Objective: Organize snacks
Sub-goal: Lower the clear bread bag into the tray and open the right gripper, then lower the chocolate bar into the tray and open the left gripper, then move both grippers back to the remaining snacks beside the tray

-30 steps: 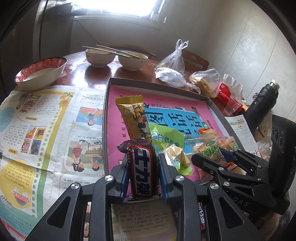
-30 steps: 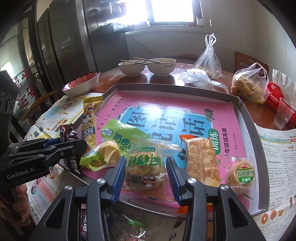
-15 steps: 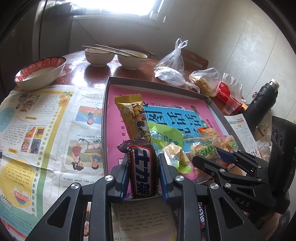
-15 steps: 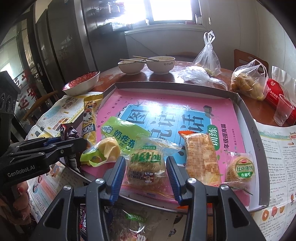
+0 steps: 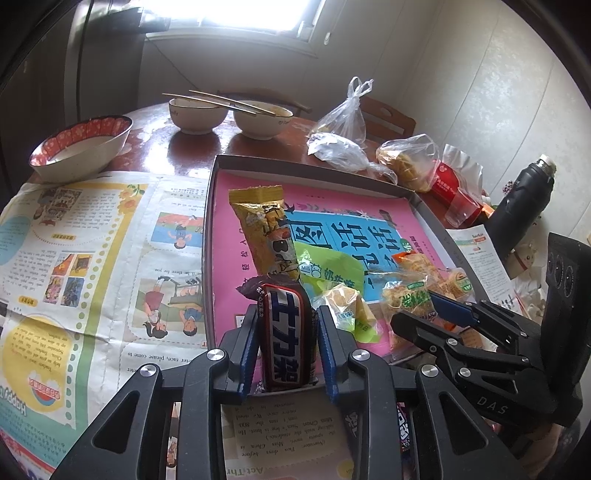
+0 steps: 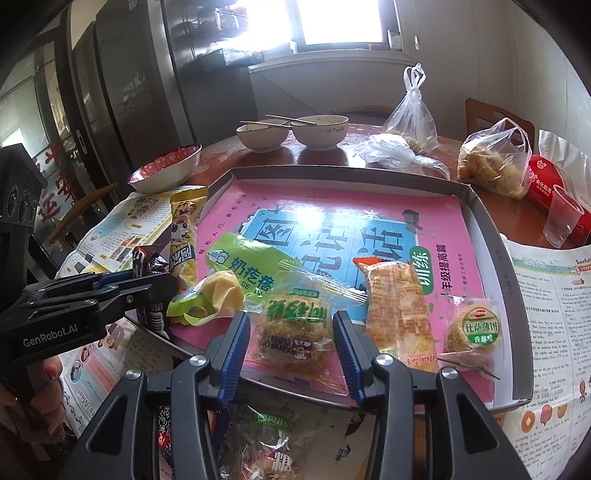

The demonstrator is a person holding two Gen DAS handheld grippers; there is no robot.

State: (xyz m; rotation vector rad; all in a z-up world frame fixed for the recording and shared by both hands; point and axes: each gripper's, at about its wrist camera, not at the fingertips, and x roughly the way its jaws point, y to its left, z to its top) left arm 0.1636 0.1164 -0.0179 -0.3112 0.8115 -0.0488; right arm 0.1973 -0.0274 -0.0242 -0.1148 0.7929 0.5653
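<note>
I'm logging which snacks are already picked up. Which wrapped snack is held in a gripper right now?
The dark chocolate bar, clamped upright in the left gripper. The round cake packet merely lies between the right gripper's open fingers; the other snacks rest in the tray.

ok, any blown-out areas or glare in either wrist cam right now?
Left wrist view: window blown out white, tabletop shows sheen. Right wrist view: window also clipped, cabinets dark; fisheye bends the tray edges, snacks stay sharp.
</note>
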